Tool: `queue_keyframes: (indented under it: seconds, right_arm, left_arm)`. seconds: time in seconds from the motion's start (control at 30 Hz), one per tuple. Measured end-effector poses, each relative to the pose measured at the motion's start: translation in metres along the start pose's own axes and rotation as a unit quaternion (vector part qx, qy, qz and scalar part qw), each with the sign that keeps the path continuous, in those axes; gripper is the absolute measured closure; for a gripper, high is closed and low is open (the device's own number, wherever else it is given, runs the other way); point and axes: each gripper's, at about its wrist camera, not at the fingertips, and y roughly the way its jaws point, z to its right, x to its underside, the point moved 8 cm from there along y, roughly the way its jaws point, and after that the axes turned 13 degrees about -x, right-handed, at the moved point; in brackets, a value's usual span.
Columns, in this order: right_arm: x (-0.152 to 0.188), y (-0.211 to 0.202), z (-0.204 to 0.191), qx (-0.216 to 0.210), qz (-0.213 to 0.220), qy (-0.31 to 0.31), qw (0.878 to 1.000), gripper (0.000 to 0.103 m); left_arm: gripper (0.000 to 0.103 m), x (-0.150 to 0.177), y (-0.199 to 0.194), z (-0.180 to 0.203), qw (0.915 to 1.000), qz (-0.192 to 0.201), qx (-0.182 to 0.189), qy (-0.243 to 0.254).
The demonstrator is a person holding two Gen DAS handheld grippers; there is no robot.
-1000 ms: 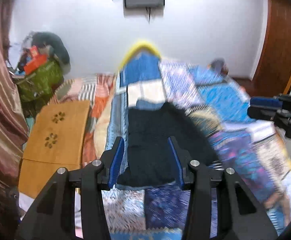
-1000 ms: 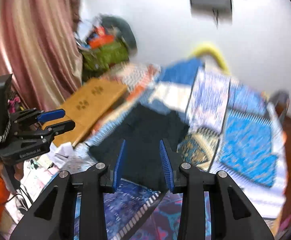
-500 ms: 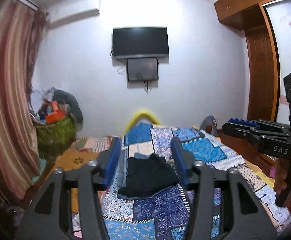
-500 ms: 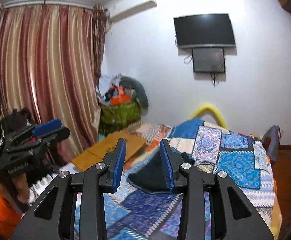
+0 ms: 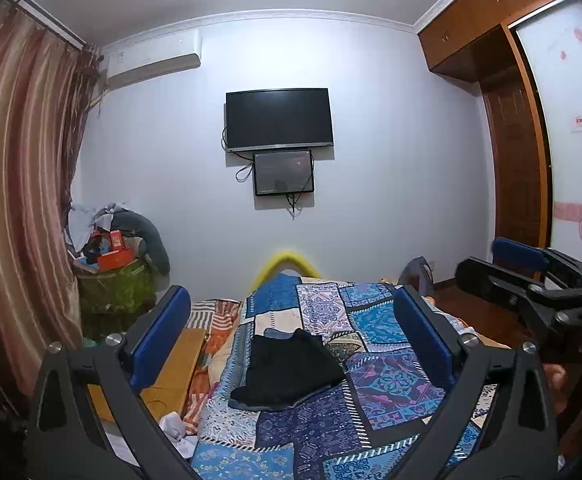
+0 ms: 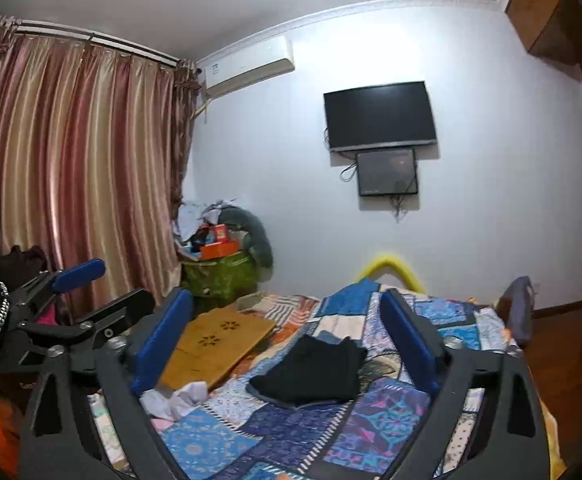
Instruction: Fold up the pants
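Observation:
The dark pants (image 5: pixel 287 368) lie in a folded bundle on the patchwork bedspread (image 5: pixel 387 376), well ahead of both grippers. My left gripper (image 5: pixel 291 294) is held back above the bed, its jaws opening wide, with nothing between the blue pads (image 5: pixel 159 340). My right gripper (image 6: pixel 287 298) is the same, jaws opening wide and empty, with the pants (image 6: pixel 311 372) lying far beyond them. Each gripper shows in the other's view: the right gripper (image 5: pixel 531 276) at the right edge, the left gripper (image 6: pixel 91 292) at the left edge.
A wooden board (image 6: pixel 215 344) lies on the bed's left side, with crumpled white cloth (image 6: pixel 179 396) near it. A green basket piled with clutter (image 6: pixel 219 272) stands by the striped curtain (image 6: pixel 71 168). A TV (image 5: pixel 279 118) hangs on the far wall. A wooden wardrobe (image 5: pixel 515 160) is at the right.
Both grippers have pulled back and up from the pants and tipped up to level. Both pairs of jaws have spread wide. The pants stay folded on the bed.

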Motion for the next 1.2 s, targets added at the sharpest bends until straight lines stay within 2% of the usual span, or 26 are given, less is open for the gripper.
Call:
queue_keyframes:
  seconds: [0.3,1.2]
  right_arm:
    - [-0.003,-0.007,-0.002,0.011,0.008,-0.006,1.000,0.000]
    - [0.008,-0.011,-0.004,0.012,-0.011,-0.004,1.000,0.000]
  left_arm:
    - [0.000,0.006,0.002,-0.007,0.9996,-0.014,0.004,-0.025]
    - [0.000,0.012,0.001,-0.003,0.9994,-0.015,0.010,-0.028]
